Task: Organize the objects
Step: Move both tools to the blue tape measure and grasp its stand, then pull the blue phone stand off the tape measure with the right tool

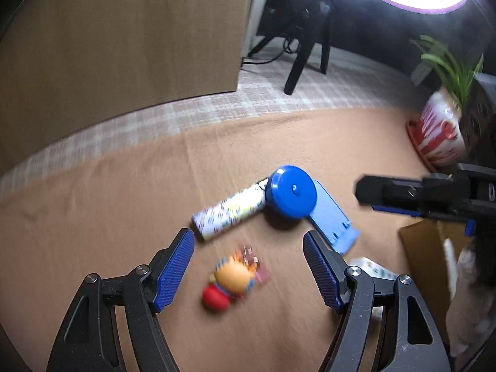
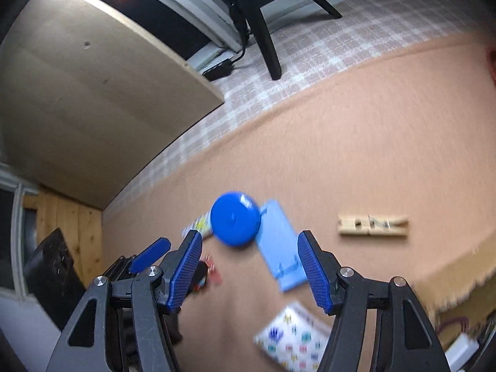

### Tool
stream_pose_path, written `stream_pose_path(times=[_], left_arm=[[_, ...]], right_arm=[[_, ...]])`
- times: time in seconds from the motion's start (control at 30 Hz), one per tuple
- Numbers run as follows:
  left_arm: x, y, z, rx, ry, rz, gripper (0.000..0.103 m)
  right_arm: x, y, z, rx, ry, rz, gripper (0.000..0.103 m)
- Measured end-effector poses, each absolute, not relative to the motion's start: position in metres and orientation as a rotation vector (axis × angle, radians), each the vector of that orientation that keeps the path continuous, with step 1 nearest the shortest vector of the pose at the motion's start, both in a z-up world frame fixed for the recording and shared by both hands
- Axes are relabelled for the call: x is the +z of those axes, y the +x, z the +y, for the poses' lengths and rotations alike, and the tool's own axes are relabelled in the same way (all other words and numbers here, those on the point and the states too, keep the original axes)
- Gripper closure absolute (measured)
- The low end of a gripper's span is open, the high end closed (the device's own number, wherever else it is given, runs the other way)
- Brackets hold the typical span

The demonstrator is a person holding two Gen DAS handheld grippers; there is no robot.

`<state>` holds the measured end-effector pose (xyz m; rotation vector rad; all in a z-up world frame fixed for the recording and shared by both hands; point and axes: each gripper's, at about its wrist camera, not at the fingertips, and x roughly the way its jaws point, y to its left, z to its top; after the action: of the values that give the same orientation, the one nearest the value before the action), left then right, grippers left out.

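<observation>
An open brown cardboard box [image 1: 427, 266] at the tan cloth-covered surface's [image 1: 124, 217] right edge holds something pale, perhaps cloth. Both the left hand-held gripper [image 1: 248, 266] and the right hand-held gripper [image 2: 248, 269] are released, grasping nothing.

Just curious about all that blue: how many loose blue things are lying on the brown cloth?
2. A round blue disc sits mid-cloth, overlapping one end of a flat blue plastic piece beside it. More may be hidden behind the grippers or out of frame.

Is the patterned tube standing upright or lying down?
Lying down: the patterned tube rests lengthwise on the tan cloth, one end against the blue round case.
</observation>
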<state>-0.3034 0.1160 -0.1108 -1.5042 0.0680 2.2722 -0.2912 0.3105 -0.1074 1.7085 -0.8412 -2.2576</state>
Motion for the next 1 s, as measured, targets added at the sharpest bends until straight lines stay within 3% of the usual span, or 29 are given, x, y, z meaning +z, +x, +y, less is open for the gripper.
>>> stream_pose_path(times=[0.27, 0.37, 0.5, 0.63, 0.8, 1.0], left_arm=[[-0.131, -0.325, 0.138, 2.234, -1.479, 0.216, 0.029], [-0.138, -0.329, 0.14, 2.216, -1.479, 0.195, 0.032], [-0.141, -0.33, 0.141, 2.212, -1.471, 0.207, 0.063], [-0.141, -0.325, 0.136, 2.186, -1.477, 0.182, 0.076], [-0.14, -0.305, 0.13, 2.192, -1.479, 0.232, 0.079], [-0.138, -0.271, 0.1, 2.228, -1.51, 0.154, 0.079]], right_arm=[[-0.129, -0.323, 0.297, -2.276, 1.8, -0.784, 0.047], [-0.139, -0.326, 0.293, -2.238, 1.841, -0.79, 0.052], [-0.141, -0.325, 0.288, -2.222, 1.845, -0.791, 0.063], [-0.143, -0.318, 0.281, -2.181, 1.843, -0.808, 0.069], [-0.142, -0.303, 0.26, -2.152, 1.827, -0.752, 0.071], [-0.144, -0.275, 0.234, -2.094, 1.801, -0.709, 0.072]])
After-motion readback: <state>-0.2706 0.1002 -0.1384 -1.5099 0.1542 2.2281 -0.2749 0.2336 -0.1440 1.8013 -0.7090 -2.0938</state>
